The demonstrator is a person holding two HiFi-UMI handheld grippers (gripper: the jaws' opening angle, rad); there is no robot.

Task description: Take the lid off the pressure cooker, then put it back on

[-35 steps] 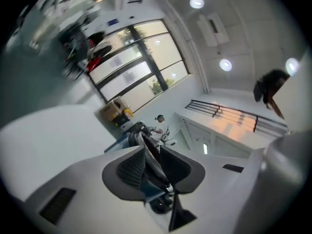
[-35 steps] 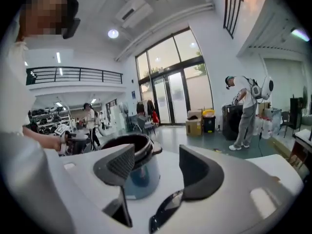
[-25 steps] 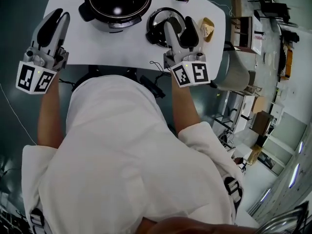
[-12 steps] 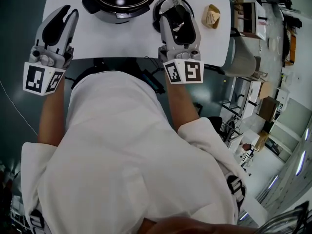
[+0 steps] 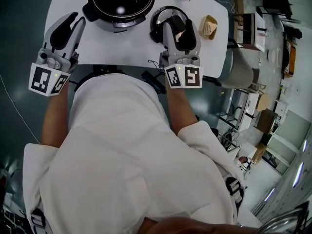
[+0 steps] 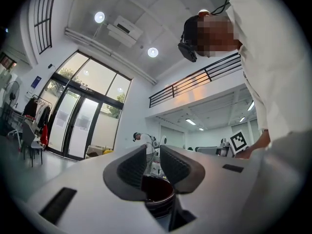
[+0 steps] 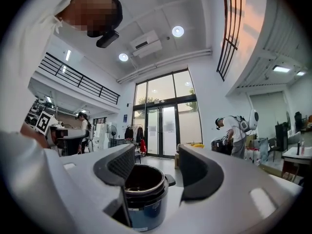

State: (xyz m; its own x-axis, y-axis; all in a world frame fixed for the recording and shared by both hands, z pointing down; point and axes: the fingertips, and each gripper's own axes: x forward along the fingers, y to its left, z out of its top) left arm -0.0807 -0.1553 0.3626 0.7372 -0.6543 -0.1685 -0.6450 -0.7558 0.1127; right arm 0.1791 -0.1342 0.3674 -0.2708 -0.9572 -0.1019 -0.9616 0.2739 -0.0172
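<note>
Both grippers hang at the table's [image 5: 122, 45] near edge, and the right gripper [image 5: 179, 26] is the nearer one to the lid [image 5: 157, 26]. The lid lies flat at upper centre-right, just right of the open pressure cooker [image 5: 120, 1] and partly under that gripper. Its jaws stand wide apart on nothing, and its own view shows only the cooker [image 7: 144, 194] ahead. The left gripper [image 5: 73, 21], lower left of the cooker, is empty, its jaws a narrow gap apart.
</note>
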